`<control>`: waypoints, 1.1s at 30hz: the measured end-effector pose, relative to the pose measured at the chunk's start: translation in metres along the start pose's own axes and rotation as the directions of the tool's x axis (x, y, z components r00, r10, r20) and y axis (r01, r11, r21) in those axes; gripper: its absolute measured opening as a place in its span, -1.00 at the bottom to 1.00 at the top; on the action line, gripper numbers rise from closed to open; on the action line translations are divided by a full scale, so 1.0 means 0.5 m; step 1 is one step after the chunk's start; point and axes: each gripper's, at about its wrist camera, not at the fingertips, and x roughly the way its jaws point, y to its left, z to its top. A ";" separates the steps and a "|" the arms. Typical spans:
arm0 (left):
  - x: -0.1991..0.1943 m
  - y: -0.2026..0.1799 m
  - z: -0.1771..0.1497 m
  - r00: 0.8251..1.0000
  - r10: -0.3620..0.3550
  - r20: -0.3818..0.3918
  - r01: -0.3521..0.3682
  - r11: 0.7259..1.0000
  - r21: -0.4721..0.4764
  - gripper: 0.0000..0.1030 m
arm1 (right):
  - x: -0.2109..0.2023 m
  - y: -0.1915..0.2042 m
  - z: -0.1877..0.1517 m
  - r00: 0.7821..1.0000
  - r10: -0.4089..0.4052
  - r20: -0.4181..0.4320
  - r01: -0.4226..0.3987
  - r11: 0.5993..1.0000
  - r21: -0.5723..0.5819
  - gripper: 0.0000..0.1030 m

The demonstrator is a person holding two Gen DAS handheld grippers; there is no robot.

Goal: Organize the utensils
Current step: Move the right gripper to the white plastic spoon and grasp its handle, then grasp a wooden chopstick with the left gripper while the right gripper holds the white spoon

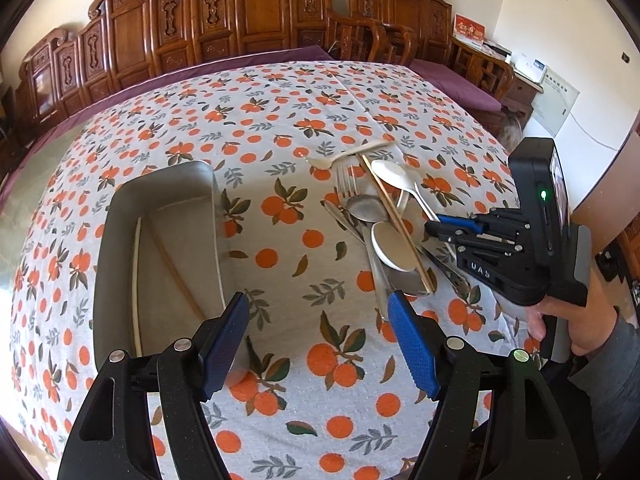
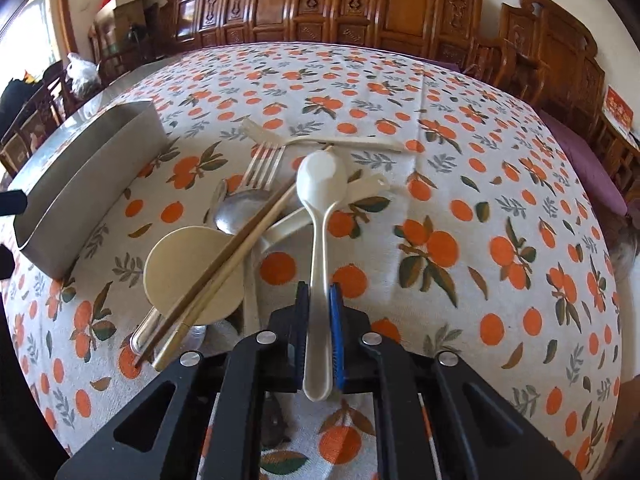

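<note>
A pile of utensils lies on the orange-print tablecloth: a metal fork [image 2: 262, 164], a white plastic fork [image 2: 320, 142], metal spoons [image 2: 240, 210], a round cream ladle [image 2: 192, 274] and brown chopsticks [image 2: 236, 242]. My right gripper [image 2: 319, 300] is shut on the handle of a white plastic spoon [image 2: 322, 184], whose bowl rests over the pile; it also shows in the left wrist view [image 1: 434, 226]. My left gripper [image 1: 318, 306] is open and empty above the cloth between the pile [image 1: 384, 220] and a grey metal tray [image 1: 120, 216] holding chopsticks [image 1: 176, 264].
The tray also shows at the left in the right wrist view [image 2: 92, 168]. Carved wooden chairs [image 1: 248, 12] and a purple cushioned bench [image 1: 460, 84] ring the far side of the table. My hand and sleeve [image 1: 592, 340] are at the right edge.
</note>
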 end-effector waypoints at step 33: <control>0.175 -0.120 0.095 0.988 -0.105 -0.118 0.106 0.994 0.008 -0.67 | -0.068 -0.104 0.009 0.988 0.073 0.136 -0.098 0.977 0.191 -0.77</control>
